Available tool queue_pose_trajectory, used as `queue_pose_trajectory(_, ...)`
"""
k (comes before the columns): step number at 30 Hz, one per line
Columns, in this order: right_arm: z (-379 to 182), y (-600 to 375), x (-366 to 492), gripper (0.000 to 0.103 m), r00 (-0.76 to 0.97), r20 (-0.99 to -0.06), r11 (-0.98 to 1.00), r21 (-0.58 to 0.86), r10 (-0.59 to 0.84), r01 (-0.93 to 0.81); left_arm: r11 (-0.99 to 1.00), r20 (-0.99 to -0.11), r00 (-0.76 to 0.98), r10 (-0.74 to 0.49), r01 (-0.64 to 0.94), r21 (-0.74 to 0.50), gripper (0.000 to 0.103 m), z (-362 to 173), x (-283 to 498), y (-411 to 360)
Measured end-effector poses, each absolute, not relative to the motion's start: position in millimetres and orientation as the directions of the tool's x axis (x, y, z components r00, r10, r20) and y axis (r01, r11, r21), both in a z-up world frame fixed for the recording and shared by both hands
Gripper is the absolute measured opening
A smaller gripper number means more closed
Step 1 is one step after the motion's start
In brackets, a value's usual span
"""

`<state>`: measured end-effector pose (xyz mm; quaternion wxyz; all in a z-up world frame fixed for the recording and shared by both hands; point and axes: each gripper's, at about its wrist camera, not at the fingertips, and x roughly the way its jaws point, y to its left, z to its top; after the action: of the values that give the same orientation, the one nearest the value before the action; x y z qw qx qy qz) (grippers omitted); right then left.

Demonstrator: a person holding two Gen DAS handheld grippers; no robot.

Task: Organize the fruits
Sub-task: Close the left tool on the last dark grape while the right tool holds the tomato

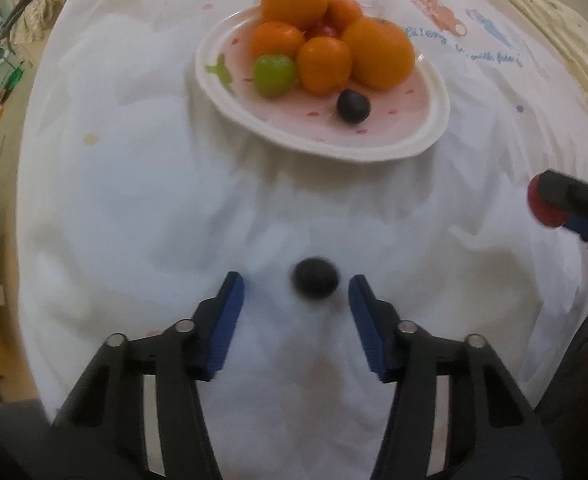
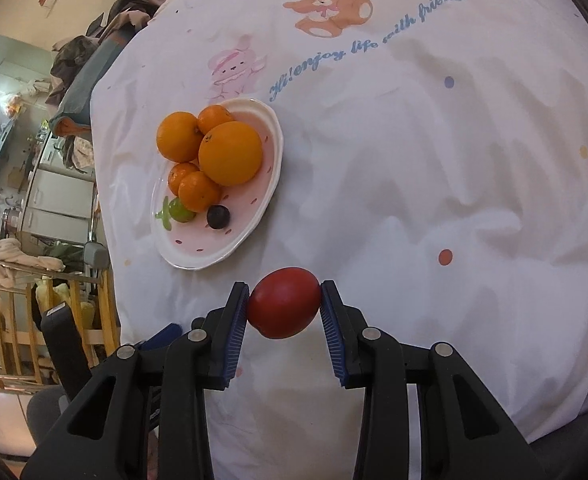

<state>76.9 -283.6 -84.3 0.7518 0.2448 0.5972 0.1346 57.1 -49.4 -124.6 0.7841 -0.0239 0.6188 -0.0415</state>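
Observation:
A white and pink plate (image 1: 433,128) (image 2: 262,208) on the white cloth holds several oranges (image 1: 377,52) (image 2: 230,152), a green grape (image 1: 274,74) (image 2: 182,211), a small red fruit (image 1: 325,31) and a dark grape (image 1: 353,106) (image 2: 218,217). My left gripper (image 1: 295,290) is open, with a second dark grape (image 1: 315,283) lying on the cloth between its fingertips, blurred. My right gripper (image 2: 285,300) is shut on a red fruit (image 2: 284,308), near the plate's front edge. It also shows at the right edge of the left wrist view (image 1: 549,204).
The printed white cloth (image 2: 413,160) covers a round table. Past its left edge are wooden chairs (image 2: 26,320), clothes and kitchen clutter (image 2: 54,184). A woven mat (image 1: 553,40) lies at the far right.

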Motion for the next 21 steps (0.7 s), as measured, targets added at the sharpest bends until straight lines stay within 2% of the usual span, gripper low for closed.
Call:
queue_pose_trajectory(2,-83.2,-280.8,77.0,0.038,0.252,-0.831,0.845,0.528,0.496,0.080,0.994,-0.968,0.230,-0.104,0.046,-0.096,0.035,-125.9,61.0,-52.0)
queue_pose_trajectory(3,-82.6,-279.5,77.1,0.038,0.252,-0.831,0.847,0.527,0.495,0.074,0.994,-0.968,0.225,-0.106,0.051,-0.097,0.020,-126.9,62.0,-52.6)
queue_pose_trajectory(8,-82.7,-278.3,76.0,0.038,0.247,-0.834,0.850,0.523,0.494,0.068,0.993,-0.965,0.236,-0.114,0.034,-0.109,0.020,-120.3,61.4,-47.0)
queue_pose_trajectory(21,-71.2,-283.3,70.6,0.038,0.287,-0.809,0.833,0.550,0.513,0.060,0.983,-0.899,0.411,-0.150,-0.036,-0.180,0.020,-72.5,52.9,-17.1)
